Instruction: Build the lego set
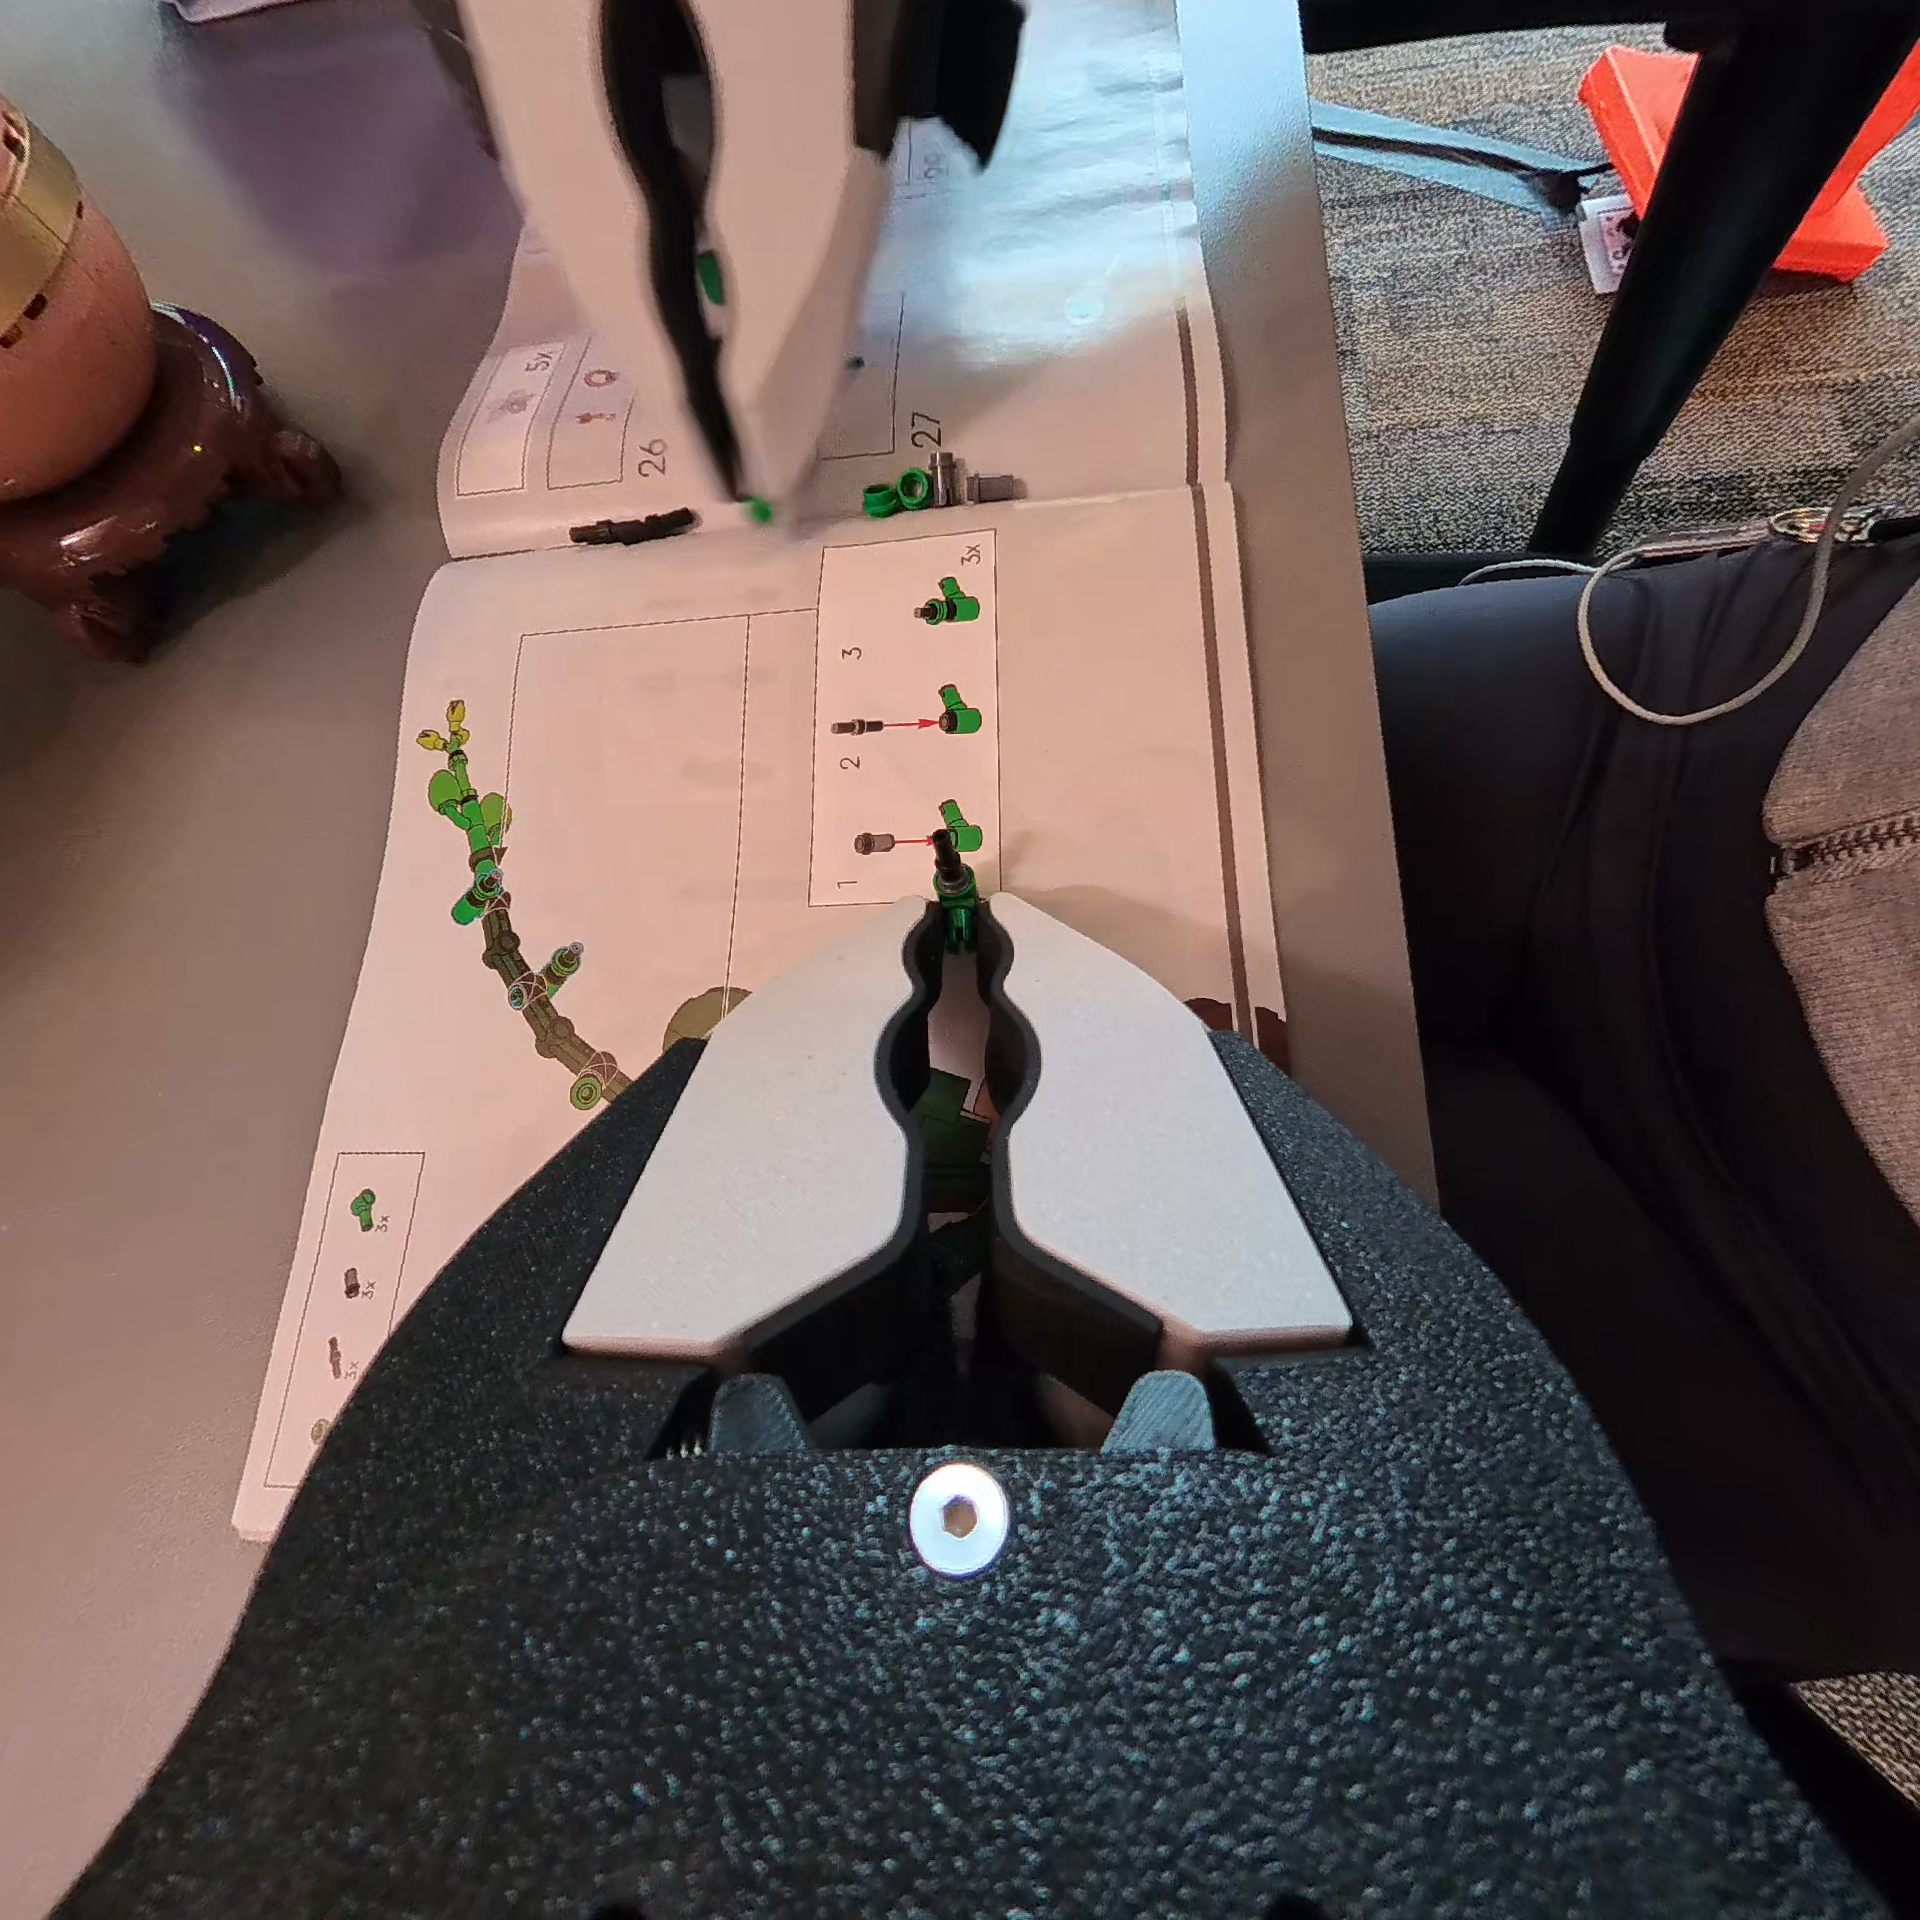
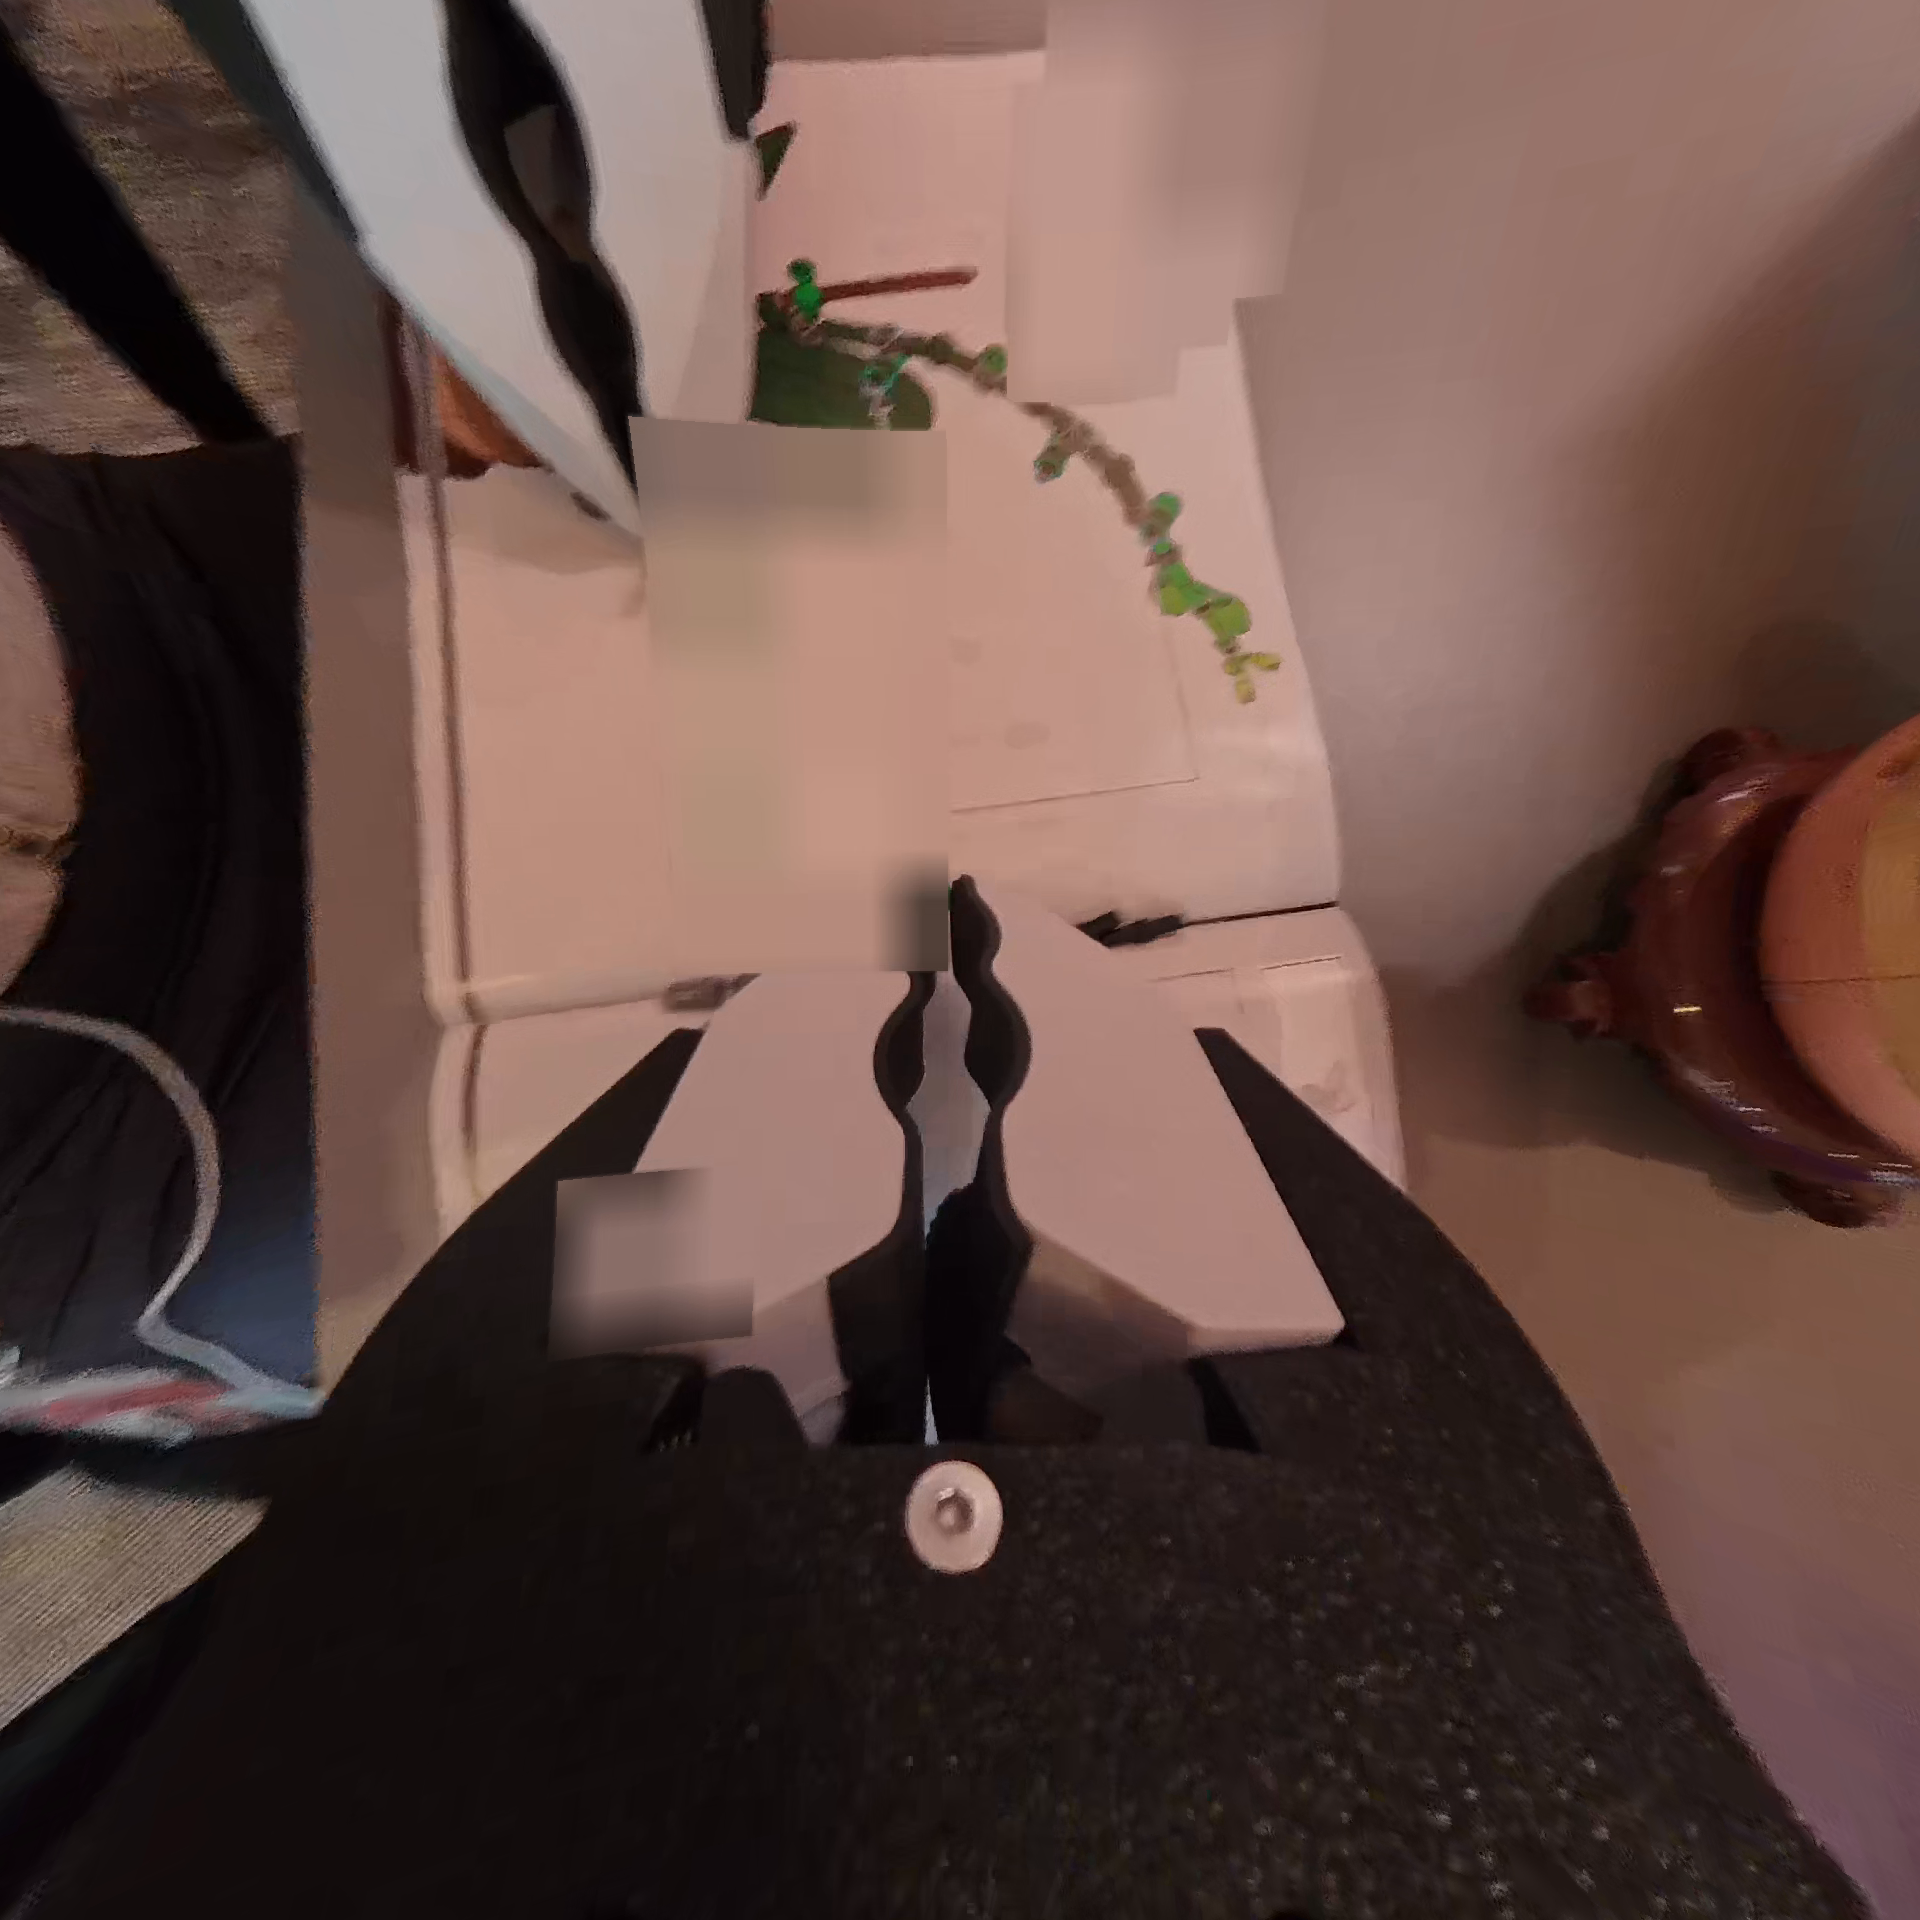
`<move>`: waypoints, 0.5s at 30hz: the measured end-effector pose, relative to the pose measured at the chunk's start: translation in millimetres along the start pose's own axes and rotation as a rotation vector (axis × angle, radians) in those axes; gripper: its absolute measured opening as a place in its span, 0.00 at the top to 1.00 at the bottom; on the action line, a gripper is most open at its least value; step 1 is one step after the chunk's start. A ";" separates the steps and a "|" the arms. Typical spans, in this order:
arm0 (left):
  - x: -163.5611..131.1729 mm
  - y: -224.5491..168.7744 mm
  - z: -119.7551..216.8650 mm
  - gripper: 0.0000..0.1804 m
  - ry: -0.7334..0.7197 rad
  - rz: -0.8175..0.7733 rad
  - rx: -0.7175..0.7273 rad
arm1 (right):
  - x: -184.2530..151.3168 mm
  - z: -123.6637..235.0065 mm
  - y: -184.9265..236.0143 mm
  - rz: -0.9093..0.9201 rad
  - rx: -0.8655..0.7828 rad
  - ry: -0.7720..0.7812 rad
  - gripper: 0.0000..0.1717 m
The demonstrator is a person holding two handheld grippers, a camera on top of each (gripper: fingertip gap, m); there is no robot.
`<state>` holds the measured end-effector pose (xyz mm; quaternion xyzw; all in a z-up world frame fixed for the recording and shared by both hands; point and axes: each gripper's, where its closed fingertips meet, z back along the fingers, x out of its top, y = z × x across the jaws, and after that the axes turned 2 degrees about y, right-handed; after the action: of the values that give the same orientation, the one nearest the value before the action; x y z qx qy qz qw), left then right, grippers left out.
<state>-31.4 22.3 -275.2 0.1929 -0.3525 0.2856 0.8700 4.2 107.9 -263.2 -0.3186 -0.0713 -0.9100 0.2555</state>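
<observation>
Two grippers are shown above an open booklet (image 1: 665, 727): a green connector (image 1: 956, 909) is pinched by the left gripper (image 1: 958, 914), its pin kept exposed, while the right gripper (image 1: 753, 499) is nearly closed over loose pieces (image 1: 914, 488).

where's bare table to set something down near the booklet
Free: grey table left of the open instruction booklet, below the brown rounded ornament. Crowded: the booklet's fold, with small green rings, grey pins, a black rod and the right gripper.
</observation>
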 end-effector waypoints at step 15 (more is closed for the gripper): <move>0.6 -3.4 -0.4 0.97 0.000 -0.001 0.001 | 12.4 -13.4 -0.1 0.126 -0.146 0.058 0.99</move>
<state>-28.7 20.1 -275.5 0.1934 -0.3523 0.2855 0.8700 -11.4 98.8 -266.0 -0.3137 0.0227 -0.9038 0.2902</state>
